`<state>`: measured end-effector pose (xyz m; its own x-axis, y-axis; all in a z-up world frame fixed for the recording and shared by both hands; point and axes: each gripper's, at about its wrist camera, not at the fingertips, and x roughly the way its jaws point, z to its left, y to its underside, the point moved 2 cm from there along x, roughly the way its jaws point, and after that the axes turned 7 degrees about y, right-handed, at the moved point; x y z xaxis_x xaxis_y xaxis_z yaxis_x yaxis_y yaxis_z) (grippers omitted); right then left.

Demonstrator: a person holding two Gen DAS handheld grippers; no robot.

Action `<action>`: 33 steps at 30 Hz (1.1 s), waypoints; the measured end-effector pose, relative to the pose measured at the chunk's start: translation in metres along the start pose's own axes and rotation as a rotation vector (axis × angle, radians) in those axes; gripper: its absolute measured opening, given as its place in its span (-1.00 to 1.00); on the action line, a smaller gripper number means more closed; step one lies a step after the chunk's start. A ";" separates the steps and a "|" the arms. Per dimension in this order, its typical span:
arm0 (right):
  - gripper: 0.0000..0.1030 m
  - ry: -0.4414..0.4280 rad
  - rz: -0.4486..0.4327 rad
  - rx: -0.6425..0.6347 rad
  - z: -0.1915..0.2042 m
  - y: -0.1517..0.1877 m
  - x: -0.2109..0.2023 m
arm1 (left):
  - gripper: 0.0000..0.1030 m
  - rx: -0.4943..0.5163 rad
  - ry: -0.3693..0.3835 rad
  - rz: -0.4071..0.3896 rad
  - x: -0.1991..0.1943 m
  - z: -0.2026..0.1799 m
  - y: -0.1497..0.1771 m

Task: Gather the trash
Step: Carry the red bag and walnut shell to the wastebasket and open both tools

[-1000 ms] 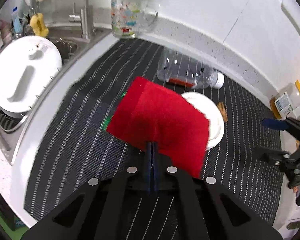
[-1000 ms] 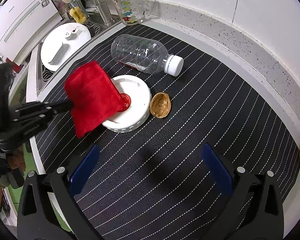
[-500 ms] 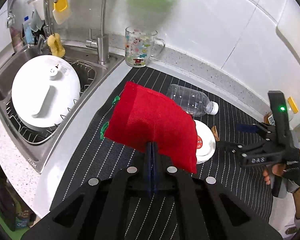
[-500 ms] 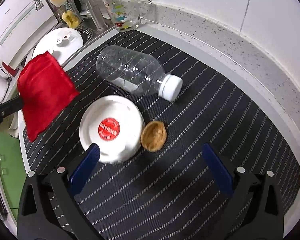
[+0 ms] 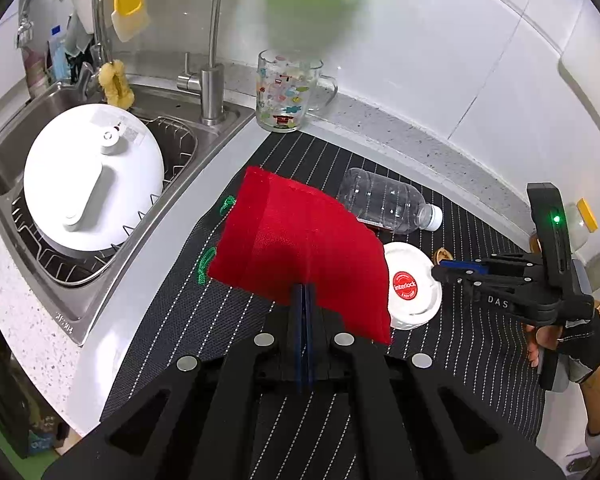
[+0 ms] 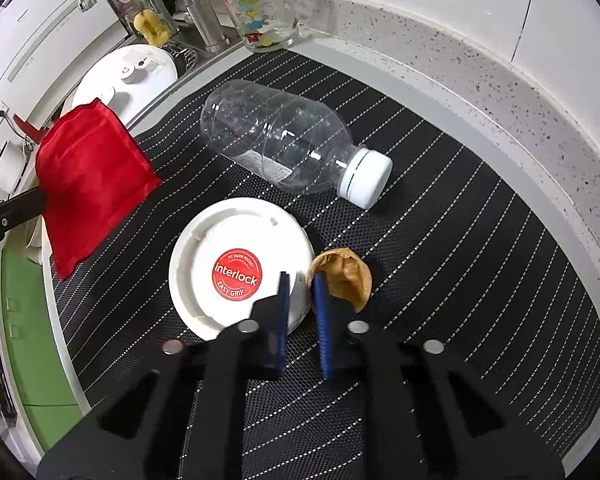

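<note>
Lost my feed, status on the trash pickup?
Left claw shut on red bag, held up. Right claw narrowed between white lid and nutshell, grip unclear. Bottle lying beyond.

Bright, even indoor lighting; strong fisheye distortion in both wrist views.

Black vignette fills the corners; straight edges bow near the rim. Glare marks the clear bottle [image 6: 276, 144] and white wall [image 5: 420, 40]. Soft shadows lie under the red cloth [image 5: 300, 248]. The right gripper [image 6: 302, 280] fingers show slight motion blur.
</note>
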<state>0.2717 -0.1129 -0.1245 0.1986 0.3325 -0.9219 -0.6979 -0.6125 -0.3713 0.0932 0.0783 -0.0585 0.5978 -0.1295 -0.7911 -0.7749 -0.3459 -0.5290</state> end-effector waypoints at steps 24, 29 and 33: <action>-0.94 -0.139 -0.147 -0.342 0.082 0.046 -0.119 | -0.97 -0.189 -0.168 -0.120 -0.108 -0.030 0.099; -0.94 -0.234 -0.155 -0.493 0.151 0.071 -0.135 | -0.97 -0.308 -0.265 -0.163 -0.161 -0.016 0.161; -0.94 -0.324 -0.154 -0.621 0.221 0.097 -0.146 | -0.97 -0.397 -0.338 -0.188 -0.202 -0.001 0.211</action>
<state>0.0228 -0.0622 -0.0011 -0.0186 0.5853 -0.8106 -0.1388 -0.8044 -0.5776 -0.1913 0.0307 -0.0098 0.5689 0.2513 -0.7831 -0.4850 -0.6665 -0.5662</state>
